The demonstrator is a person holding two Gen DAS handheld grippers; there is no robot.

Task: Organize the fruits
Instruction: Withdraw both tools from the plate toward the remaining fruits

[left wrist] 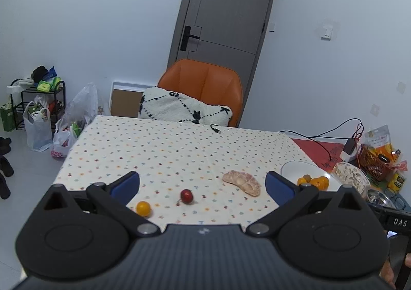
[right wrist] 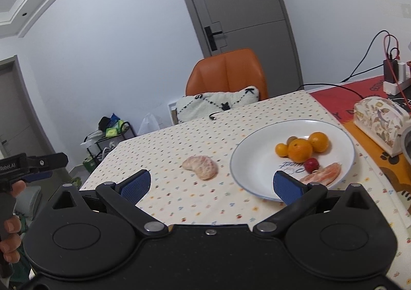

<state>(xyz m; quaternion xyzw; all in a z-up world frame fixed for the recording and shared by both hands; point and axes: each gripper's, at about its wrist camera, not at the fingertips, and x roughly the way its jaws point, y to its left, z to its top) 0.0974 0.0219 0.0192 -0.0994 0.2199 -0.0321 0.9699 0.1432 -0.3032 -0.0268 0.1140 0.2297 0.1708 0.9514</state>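
Both the left gripper (left wrist: 202,186) and right gripper (right wrist: 212,183) were held with fingers spread, empty. A pomelo segment (left wrist: 242,182), red fruit (left wrist: 186,196) and small orange (left wrist: 143,208) were left on the bench (left wrist: 167,146); other fruits were gathered on the white plate (right wrist: 246,159).

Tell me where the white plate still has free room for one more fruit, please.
The white plate is bare on its left half, facing the pomelo segment on the cloth. Its right side is crowded: oranges, a red fruit and a peeled segment sit close together.
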